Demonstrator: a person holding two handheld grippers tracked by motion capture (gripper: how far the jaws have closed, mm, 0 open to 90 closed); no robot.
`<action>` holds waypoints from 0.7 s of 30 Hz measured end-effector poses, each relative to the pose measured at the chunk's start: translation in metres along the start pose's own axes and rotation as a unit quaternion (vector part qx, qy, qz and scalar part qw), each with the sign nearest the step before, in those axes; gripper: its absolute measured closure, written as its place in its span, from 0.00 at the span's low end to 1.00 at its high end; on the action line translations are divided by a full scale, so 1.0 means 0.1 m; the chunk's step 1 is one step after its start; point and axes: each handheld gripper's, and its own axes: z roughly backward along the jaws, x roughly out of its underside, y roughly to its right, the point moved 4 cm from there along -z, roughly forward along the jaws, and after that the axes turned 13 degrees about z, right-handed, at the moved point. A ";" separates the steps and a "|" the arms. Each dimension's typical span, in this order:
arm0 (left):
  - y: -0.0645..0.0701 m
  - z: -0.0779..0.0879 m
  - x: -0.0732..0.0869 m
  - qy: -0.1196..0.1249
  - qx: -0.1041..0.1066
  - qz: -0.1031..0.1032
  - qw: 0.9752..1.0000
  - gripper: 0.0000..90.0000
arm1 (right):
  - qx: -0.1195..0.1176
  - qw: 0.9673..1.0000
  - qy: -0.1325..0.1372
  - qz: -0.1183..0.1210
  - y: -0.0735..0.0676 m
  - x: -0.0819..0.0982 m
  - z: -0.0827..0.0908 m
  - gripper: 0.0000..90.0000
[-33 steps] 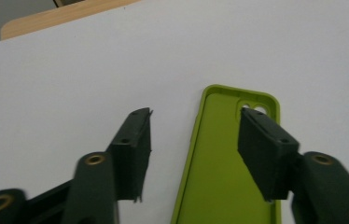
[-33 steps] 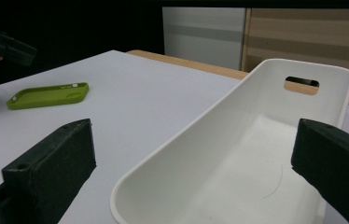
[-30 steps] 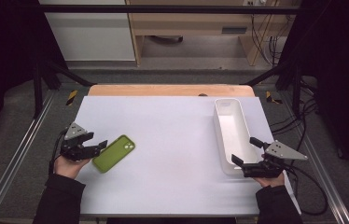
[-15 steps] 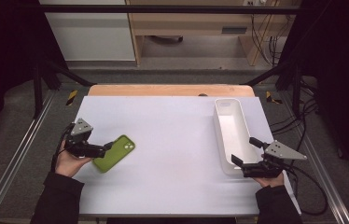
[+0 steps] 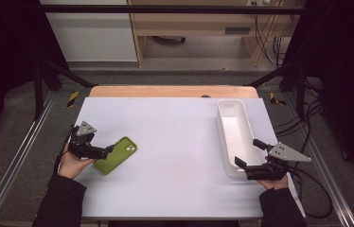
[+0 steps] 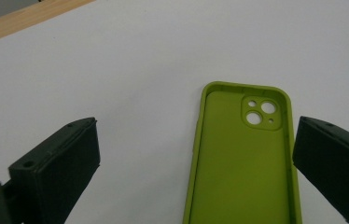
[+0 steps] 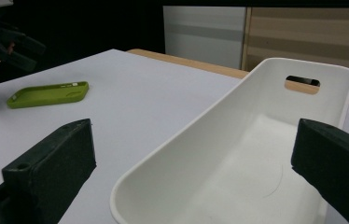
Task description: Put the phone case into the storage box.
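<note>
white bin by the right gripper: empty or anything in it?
Empty. The right gripper view looks into the white bin and shows bare floor and walls; the green phone case lies out on the table.

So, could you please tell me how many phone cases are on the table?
1. The green phone case lies open side up on the white table, at its left, between the open left tool jaws.

White rectangular surface with a pale wooden far edge, grey floor around it, silver metal rails along both sides, white cabinet and light wooden shelf unit behind, black cables, dark curtains flanking.
</note>
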 end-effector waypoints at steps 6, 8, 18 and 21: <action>-0.02 -0.07 0.04 -0.010 0.003 0.001 1.000 0.01 | -0.001 1.000 0.001 0.001 0.00 0.00 0.00 0.00; -0.02 -0.09 0.06 -0.012 0.002 0.004 1.000 0.01 | 0.000 1.000 0.000 0.000 0.00 0.00 0.00 0.00; -0.07 -0.19 0.16 -0.040 -0.002 0.002 0.999 0.08 | -0.001 1.000 0.001 0.002 0.00 0.00 0.00 0.00; -0.08 -0.21 0.18 -0.044 -0.008 0.000 0.999 0.14 | -0.001 1.000 0.000 0.000 0.00 0.00 0.00 0.00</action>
